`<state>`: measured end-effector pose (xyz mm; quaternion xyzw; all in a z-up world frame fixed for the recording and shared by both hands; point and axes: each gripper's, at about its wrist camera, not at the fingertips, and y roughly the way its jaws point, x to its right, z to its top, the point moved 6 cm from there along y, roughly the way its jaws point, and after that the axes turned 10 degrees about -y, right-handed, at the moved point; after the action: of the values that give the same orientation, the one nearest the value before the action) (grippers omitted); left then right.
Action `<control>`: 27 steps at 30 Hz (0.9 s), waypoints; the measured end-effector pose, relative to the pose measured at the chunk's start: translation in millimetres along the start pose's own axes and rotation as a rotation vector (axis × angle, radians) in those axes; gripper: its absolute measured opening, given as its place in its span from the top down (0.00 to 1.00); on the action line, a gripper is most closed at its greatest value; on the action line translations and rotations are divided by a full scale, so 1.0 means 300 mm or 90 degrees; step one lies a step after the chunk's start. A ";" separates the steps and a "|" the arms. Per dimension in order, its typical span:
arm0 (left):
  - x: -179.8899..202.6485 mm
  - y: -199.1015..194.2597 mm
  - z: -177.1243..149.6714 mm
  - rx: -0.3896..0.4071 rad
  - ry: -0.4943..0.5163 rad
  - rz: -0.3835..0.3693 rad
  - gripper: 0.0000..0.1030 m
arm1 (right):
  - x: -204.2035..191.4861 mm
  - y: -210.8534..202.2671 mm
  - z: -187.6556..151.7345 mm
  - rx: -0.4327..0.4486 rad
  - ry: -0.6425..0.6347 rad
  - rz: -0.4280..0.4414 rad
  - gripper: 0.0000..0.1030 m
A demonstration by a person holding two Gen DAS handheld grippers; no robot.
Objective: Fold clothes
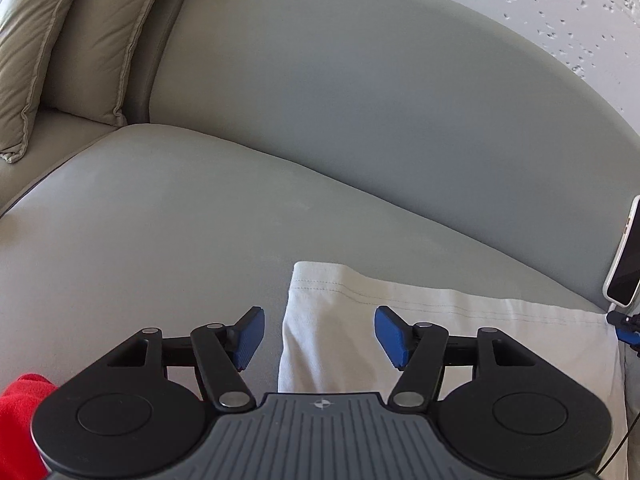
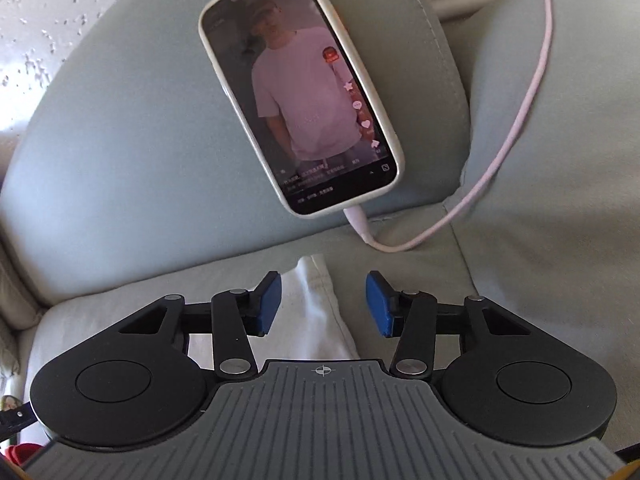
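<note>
Both grippers straddle the white cloth's ends

Now you have the white cloth (image 1: 440,328) lying flat on the sofa seat (image 1: 140,220), and it reads as a neat rectangle with a stitched hem along its far edge. Whether it is already folded down or only laid out flat for folding, you cannot tell from this.

Your left gripper (image 1: 319,338) is spread wide and holds nothing. The cloth's left edge runs between its pads, with the bulk of the fabric lying from 12 toward 3 o'clock. The long axis runs 9 to 3 across your view.

Your right gripper (image 2: 323,303) is spread as well and empty. In its view a corner of the cloth (image 2: 316,312) sits between the pads and reaches toward 12 o'clock, the rest trailing to 8 o'clock under the housing.

So each gripper sits at its own end of the cloth, about equally near it.

Mind the phone (image 2: 298,88) propped on the backrest at 12 o'clock of the right gripper, with its cable (image 2: 516,128) looping to 2 o'clock. A red cloth (image 1: 20,416) lies at 8 o'clock of the left gripper.
</note>
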<state>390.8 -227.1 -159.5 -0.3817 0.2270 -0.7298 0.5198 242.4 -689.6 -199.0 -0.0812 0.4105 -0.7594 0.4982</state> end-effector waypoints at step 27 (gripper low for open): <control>-0.037 0.180 0.063 -0.053 -0.111 -0.041 0.92 | 0.061 -0.022 -0.055 0.025 0.037 -0.064 0.97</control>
<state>439.2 -234.8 -190.8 -0.4722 0.1985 -0.6999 0.4979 220.2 -694.6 -210.4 -0.0700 0.4048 -0.7937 0.4487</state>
